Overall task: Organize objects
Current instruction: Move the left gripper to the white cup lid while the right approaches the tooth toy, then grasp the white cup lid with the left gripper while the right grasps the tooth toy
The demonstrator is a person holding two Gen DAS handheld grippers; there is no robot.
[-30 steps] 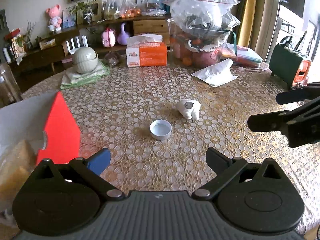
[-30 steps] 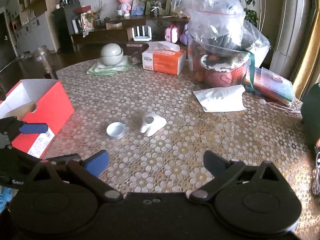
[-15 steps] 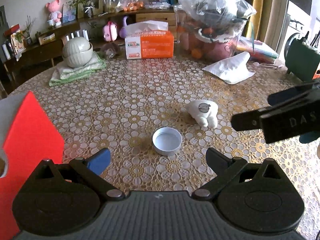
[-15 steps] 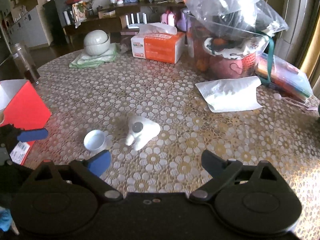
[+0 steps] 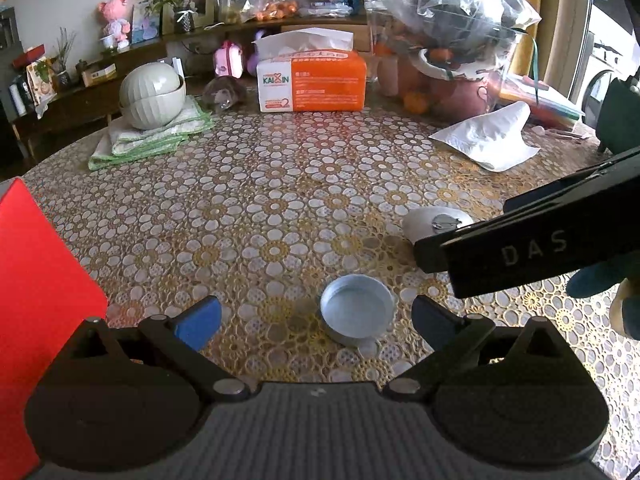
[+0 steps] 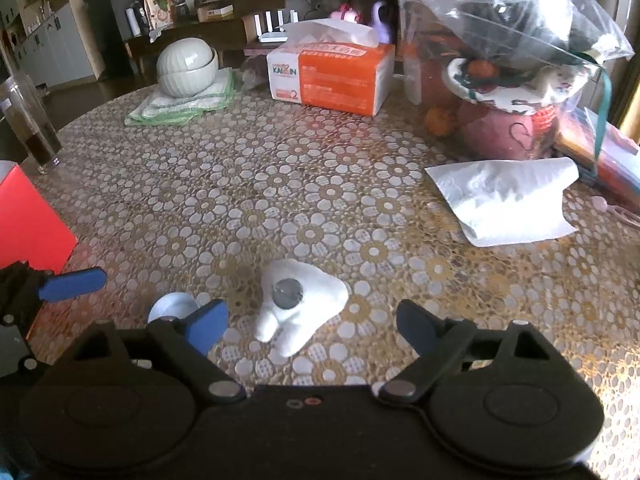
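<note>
White and lumpy, the small figurine [image 6: 298, 304] lies flat on the flower-patterned tablecloth [image 6: 320, 184], its round metal fitting facing up. Its long axis runs on a slant in the right wrist view: two stubby ends toward the camera and left, the wider end away and right. What it depicts is hard to tell. The right gripper [image 6: 312, 326] straddles it, jaws apart and just closing in, pads not touching. Left of the figurine sits a shallow white lid [image 5: 357, 314], between the left gripper's [image 5: 316, 318] spread jaws. Closing crosswise on the sloped body could squirt it sideways; the two grippers could also collide.
</note>
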